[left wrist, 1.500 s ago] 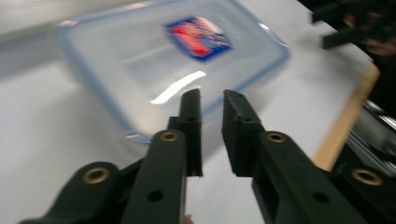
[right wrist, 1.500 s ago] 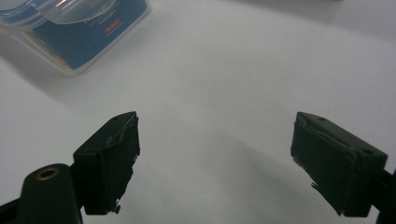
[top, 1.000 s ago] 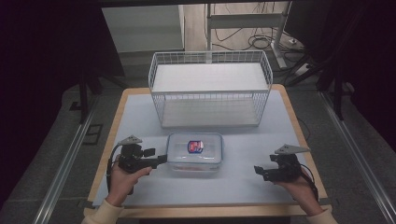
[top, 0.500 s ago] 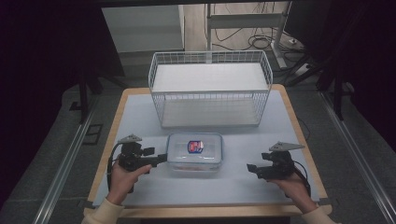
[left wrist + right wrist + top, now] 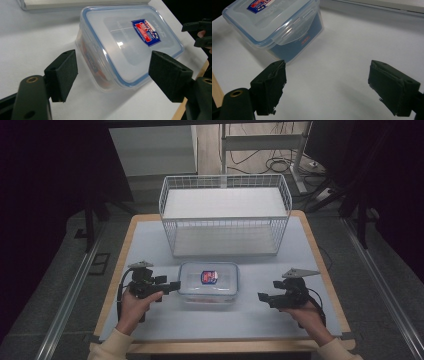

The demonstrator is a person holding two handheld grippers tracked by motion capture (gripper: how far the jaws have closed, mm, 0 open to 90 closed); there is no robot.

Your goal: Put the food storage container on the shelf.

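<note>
A clear plastic container (image 5: 208, 281) with a blue-rimmed snap lid and a red and blue label lies on the mat near the front. My left gripper (image 5: 172, 285) sits at its left end. In the left gripper view the container (image 5: 130, 45) reaches into the gap of the left gripper (image 5: 112, 67). Those jaws have just been opening and their pads stand clear of the box. My right gripper (image 5: 262, 297) is open a short way off the container's right end. Nothing lies between its jaws (image 5: 327, 82), and the container's latched end (image 5: 274, 22) is ahead to the left.
A white wire basket (image 5: 225, 215) stands at the back of the table, just behind the container. The grey-blue mat (image 5: 310, 270) covers a table with a wooden edge. The right gripper (image 5: 200, 32) shows beyond the box in the left gripper view.
My right gripper has slid left, closer to the container's right end. The left hand stays where it was at the left end.
</note>
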